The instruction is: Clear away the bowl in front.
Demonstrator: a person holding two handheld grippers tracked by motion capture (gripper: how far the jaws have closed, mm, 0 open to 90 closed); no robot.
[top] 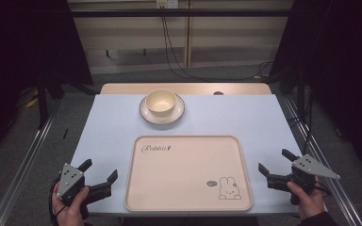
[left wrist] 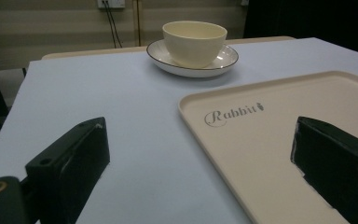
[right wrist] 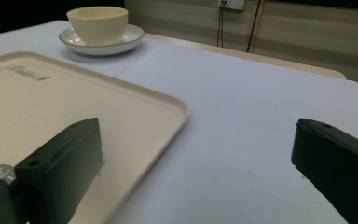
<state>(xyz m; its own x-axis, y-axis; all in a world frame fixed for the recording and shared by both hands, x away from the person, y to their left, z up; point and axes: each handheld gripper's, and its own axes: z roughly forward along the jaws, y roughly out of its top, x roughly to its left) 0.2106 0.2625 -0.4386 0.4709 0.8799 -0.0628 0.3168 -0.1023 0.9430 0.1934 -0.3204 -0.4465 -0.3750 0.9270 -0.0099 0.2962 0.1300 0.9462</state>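
Note:
A cream bowl (top: 160, 100) sits in a white saucer (top: 146, 112) at the far middle of the pale blue table (top: 245, 117). In front of it lies an empty cream tray (top: 184, 174) with "Rabbit" lettering and a small rabbit drawing. My left gripper (top: 99, 171) is held open at the tray's near left corner, with nothing between its jaws. My right gripper (top: 275, 162) is held open off the tray's right edge, also with nothing in it. In the left gripper view the bowl (left wrist: 194, 42) and tray (left wrist: 270, 135) lie ahead. The right gripper view has the bowl (right wrist: 98, 24) far left and the tray (right wrist: 51, 102) on its left.
Metal rails (top: 26, 165) run along both sides of the table. A wooden strip (top: 188, 88) borders the far edge, and cables (top: 172, 52) hang down the wall behind. Bare tabletop lies on either side of the tray.

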